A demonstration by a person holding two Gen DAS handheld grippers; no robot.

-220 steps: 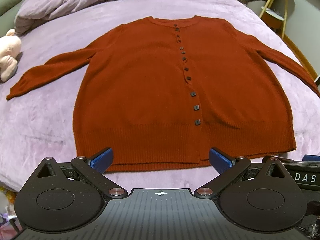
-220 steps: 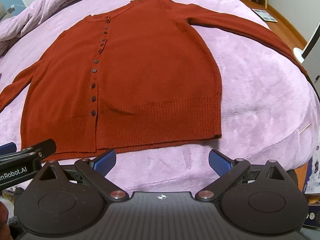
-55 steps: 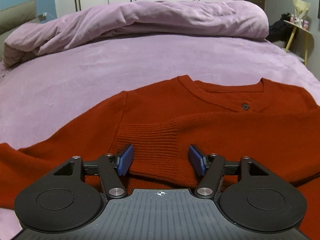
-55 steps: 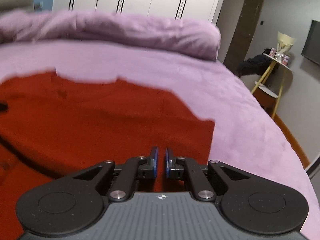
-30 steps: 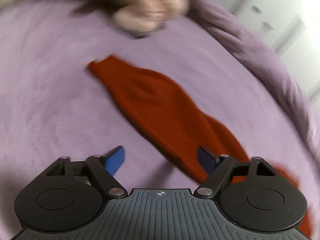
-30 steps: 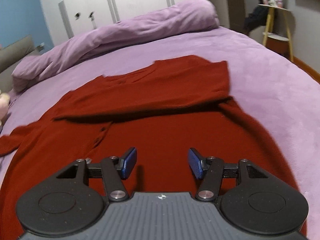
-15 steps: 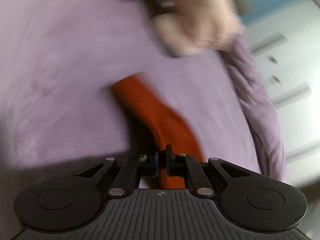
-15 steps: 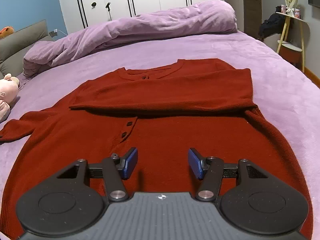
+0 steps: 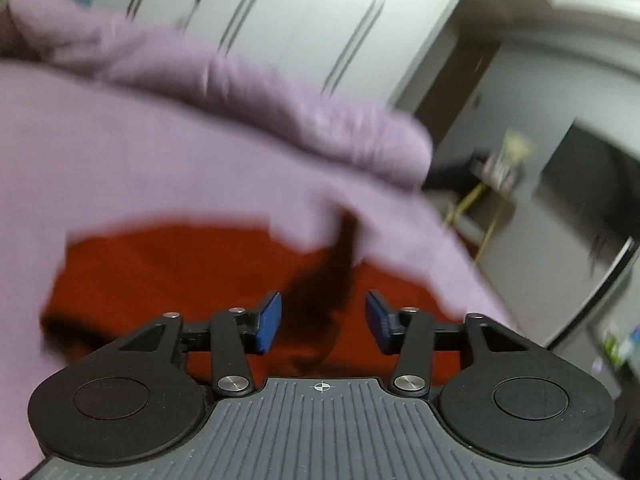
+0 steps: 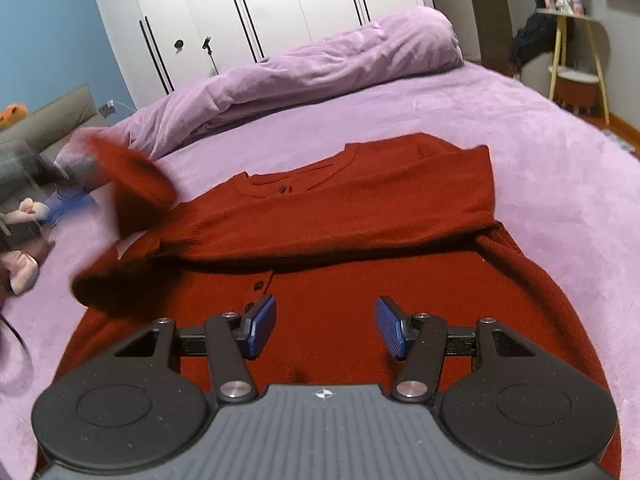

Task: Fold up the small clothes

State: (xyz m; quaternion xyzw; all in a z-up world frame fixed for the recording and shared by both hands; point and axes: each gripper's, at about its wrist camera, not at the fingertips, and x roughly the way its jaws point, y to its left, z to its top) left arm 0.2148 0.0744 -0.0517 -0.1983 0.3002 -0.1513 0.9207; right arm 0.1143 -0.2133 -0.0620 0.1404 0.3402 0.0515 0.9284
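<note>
Lilac bedding covers the wide bed where a rust-red cardigan lies face up, white wardrobe doors and a rumpled duvet behind it. One sleeve is already folded flat across the chest; half a second ago the other sleeve still trailed out over the bedding toward a pink plush toy. Now that second sleeve is in the air, a blurred red loop swung up and inward over the shoulder. The left gripper, clamped tight on that cuff a moment earlier, is opening its jaws, and a dark streak of knit hangs loose between its blue pads without being pinched. The right gripper waits low over the cardigan's front, jaws spread and empty, much where it was a second ago. Judging from this, the second sleeve fold is being released mid-throw; whether it lands squarely across the first sleeve cannot yet be told, and the body folds remain to be done.
</note>
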